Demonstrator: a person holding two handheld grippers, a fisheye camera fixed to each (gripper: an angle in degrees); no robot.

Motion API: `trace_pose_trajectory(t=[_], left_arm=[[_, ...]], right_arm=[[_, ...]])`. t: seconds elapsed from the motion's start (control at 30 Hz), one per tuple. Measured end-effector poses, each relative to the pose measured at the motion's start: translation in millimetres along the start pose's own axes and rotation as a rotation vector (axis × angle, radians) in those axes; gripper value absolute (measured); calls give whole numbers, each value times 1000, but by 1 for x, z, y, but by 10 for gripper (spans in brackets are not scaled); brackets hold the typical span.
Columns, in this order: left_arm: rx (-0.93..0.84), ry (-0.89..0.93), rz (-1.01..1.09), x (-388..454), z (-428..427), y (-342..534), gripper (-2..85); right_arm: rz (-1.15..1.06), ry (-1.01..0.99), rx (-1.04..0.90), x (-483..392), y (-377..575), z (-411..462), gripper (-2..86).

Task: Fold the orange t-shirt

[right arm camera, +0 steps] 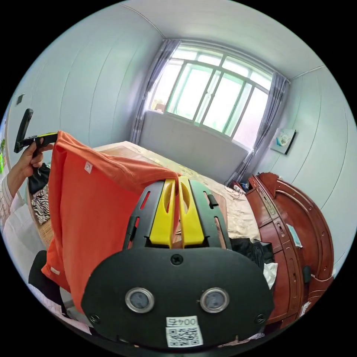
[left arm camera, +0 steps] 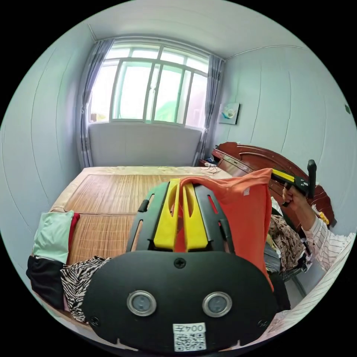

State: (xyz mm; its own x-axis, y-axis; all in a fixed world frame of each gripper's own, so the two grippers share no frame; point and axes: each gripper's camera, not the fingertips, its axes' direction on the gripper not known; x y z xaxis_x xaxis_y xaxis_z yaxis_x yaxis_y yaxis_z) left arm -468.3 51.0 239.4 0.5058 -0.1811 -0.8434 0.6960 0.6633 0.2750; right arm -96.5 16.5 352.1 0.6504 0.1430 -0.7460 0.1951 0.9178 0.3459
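Yellow-jawed left gripper and right gripper each pinch an upper corner of the orange cotton t-shirt, hanging taut above the bamboo-matted bed; best lowered level, corners even, to lie flat for folding.

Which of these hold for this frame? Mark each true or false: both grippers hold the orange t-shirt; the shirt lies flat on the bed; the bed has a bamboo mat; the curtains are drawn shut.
1. Both grippers pinch the orange t-shirt: true; left gripper and right gripper are each shut on its top edge.
2. Shirt lies flat on the bed: false; it hangs in the air.
3. The bed carries a bamboo mat: true.
4. Curtains are shut: false; they are pulled to the window's sides.
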Motion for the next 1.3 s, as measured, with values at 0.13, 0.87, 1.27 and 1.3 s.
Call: trace_pose_trajectory(t=[0.13, 0.87, 1.27, 1.3], left_arm=[[-108, 54, -144, -52, 116, -8, 5], [-45, 621, -591, -257, 362, 80, 114], [-532, 46, 116, -12, 383, 155, 180], [-574, 7, 117, -2, 399, 162, 179]], right_arm=[[4, 44, -102, 1, -7, 137, -6], [466, -451, -366, 116, 123, 378, 88], [659, -547, -305, 96, 337, 115, 35], [657, -522, -310, 94, 349, 98, 29]])
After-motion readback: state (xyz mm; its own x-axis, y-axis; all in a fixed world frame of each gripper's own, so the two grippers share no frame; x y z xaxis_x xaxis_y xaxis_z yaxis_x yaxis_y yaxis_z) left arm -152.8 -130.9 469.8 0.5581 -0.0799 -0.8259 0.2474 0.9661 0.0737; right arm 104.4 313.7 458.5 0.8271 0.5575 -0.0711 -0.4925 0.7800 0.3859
